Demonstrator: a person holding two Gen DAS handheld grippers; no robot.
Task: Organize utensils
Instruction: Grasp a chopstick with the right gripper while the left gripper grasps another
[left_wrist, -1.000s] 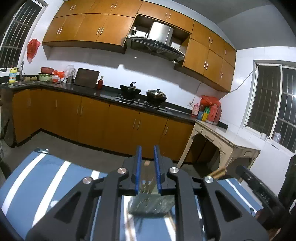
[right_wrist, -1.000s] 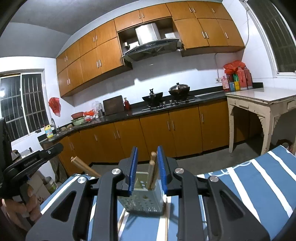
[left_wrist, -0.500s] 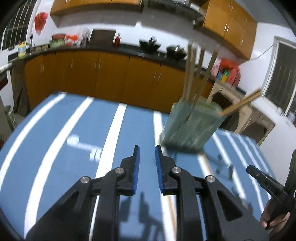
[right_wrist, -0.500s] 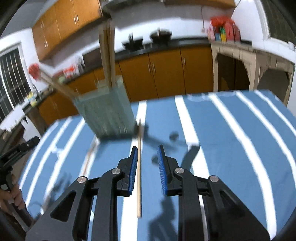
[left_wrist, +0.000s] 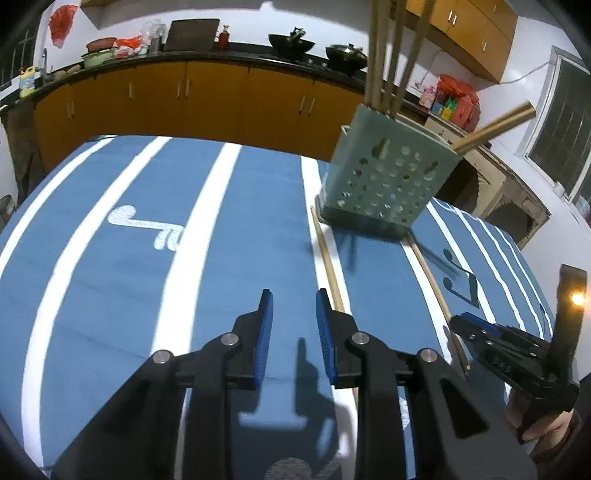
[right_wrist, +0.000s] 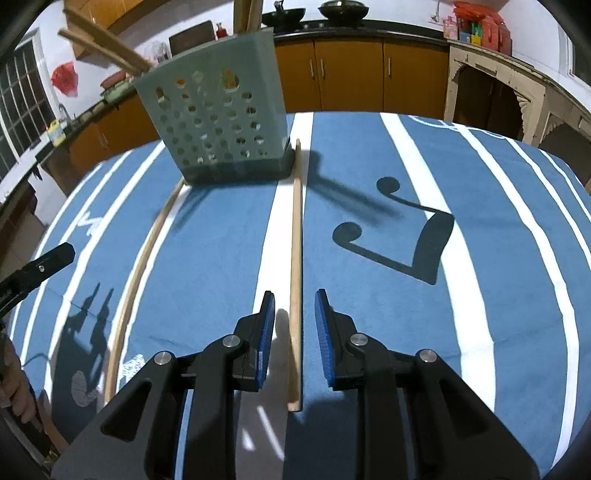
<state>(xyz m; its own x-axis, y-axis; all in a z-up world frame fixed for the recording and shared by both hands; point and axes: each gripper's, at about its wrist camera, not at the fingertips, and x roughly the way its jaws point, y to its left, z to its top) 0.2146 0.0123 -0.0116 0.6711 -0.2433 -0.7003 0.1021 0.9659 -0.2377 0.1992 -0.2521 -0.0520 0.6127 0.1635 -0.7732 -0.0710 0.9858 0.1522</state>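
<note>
A pale green perforated utensil holder (left_wrist: 388, 177) stands on the blue striped cloth (left_wrist: 110, 258) with several wooden chopsticks in it; it also shows in the right wrist view (right_wrist: 218, 125). Two loose chopsticks lie on the cloth: one (right_wrist: 295, 258) runs straight between my right gripper's open jaws, the other (right_wrist: 136, 273) lies to its left. In the left wrist view they lie right of my left gripper, one (left_wrist: 328, 266) and the other (left_wrist: 436, 291). My left gripper (left_wrist: 294, 306) is open and empty. My right gripper (right_wrist: 294, 310) is open above the chopstick.
The cloth covers a table with its edges near the frame borders. Orange kitchen cabinets (left_wrist: 207, 99) and a dark counter with pots run behind. A pale side table (right_wrist: 509, 92) stands at the back right. The right gripper shows at the left view's right edge (left_wrist: 517, 350).
Both grippers have dropped from level with the holder and pulled back toward the near cloth. The holder now stands farther off. The right gripper now straddles a loose chopstick.
</note>
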